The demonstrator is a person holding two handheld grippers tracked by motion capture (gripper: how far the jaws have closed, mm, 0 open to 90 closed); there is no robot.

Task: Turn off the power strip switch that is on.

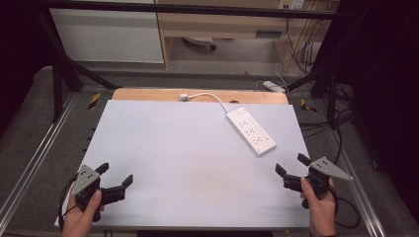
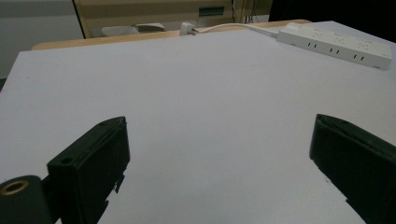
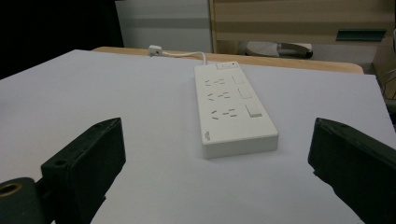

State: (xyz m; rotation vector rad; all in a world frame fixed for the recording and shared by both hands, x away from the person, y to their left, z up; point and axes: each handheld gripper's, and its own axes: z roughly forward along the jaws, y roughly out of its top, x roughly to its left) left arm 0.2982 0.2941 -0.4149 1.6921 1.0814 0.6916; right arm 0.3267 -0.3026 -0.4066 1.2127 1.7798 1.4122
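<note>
The left hand-held gripper (image 1: 117, 174) sat over the near left corner of the white table (image 1: 188, 158), gripped from below by the person's left hand (image 1: 81, 217). Its 2 black jaws stood wide apart with nothing between them; in the left gripper view they framed bare table surface. The right hand-held gripper (image 1: 291, 165) hung over the near right edge, held by the right hand (image 1: 320, 210), and its 2 jaws were likewise spread wide and empty.

A white power strip (image 1: 250, 131) lay flat on the table, ahead of the right hand-held gripper and close to it, apart from its jaws. In the right gripper view the power strip (image 3: 233, 112) lay straight ahead between the 2 jaws, one short end toward the camera. From the left hand-held gripper it lay well apart, far ahead and to the right (image 2: 334, 44). Its white cord (image 1: 212, 98) ran from the far end of the strip to a plug (image 1: 183, 97) lying at the table's far edge.
</note>
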